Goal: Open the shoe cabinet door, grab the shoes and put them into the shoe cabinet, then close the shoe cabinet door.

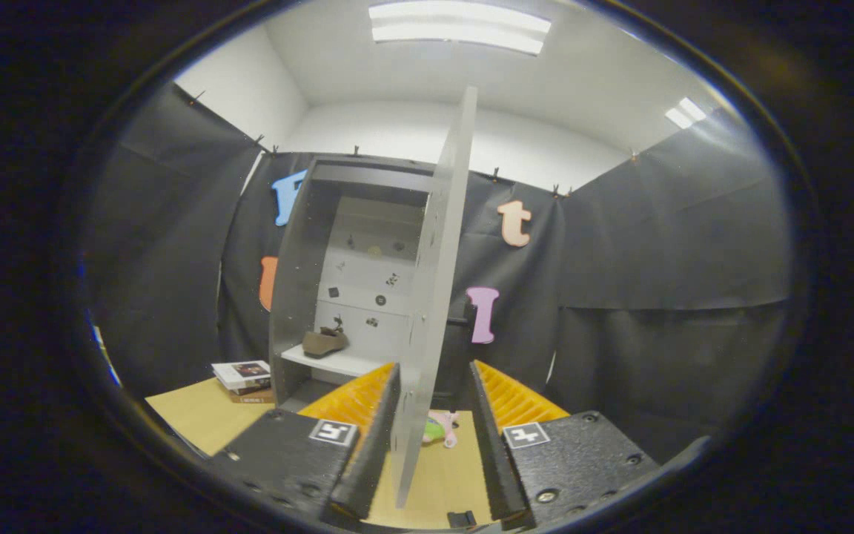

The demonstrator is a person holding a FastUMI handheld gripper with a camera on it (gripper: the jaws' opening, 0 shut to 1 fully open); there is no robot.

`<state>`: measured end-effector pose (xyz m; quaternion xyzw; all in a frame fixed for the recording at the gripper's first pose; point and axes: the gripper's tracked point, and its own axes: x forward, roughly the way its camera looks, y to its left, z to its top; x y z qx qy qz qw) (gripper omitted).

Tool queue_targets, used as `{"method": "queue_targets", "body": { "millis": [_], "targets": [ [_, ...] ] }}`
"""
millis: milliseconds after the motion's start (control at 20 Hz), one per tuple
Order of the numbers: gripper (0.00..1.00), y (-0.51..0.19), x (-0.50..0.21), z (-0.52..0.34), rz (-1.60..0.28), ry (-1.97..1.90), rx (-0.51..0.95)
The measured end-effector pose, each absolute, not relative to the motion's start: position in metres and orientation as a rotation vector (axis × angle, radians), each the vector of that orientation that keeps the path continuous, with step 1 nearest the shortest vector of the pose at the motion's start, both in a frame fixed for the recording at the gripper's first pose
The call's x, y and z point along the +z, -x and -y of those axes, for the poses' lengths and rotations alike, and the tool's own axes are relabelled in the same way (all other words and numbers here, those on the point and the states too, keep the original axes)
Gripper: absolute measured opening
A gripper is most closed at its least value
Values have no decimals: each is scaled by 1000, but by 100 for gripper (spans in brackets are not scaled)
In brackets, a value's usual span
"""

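Note:
The grey shoe cabinet (pixel 295 297) stands ahead against the booth wall with its door (pixel 438 282) swung open. I see the door edge-on. A brown shoe (pixel 327 343) sits on the white shelf (pixel 338 363) inside. My gripper (pixel 434 366) is open and straddles the door's free edge. The left finger (pixel 382 415) lies close against the door's inner face. The right finger (pixel 488 415) stands apart from the outer face. A dark handle (pixel 460 320) sticks out of the outer face just beyond the right finger.
A stack of books (pixel 243 380) lies on the tan surface (pixel 197 415) left of the cabinet. A small pink and green toy (pixel 442 429) lies on that surface between my fingers, behind the door. Black cloth walls close in on both sides.

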<state>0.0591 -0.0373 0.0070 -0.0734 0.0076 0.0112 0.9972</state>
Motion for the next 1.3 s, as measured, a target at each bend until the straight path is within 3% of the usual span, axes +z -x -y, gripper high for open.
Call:
{"method": "queue_targets", "body": {
  "millis": [50,100,150,700,1300],
  "targets": [
    [73,-56,4,24,-15,129,59],
    [80,-53,1,14,-22,118,90],
    [98,-50,-4,5,-24,99,118],
    [100,-56,-68,-58,-134,20,275],
    [100,-68,-159,-96,-350,-37,263]
  ]
}}
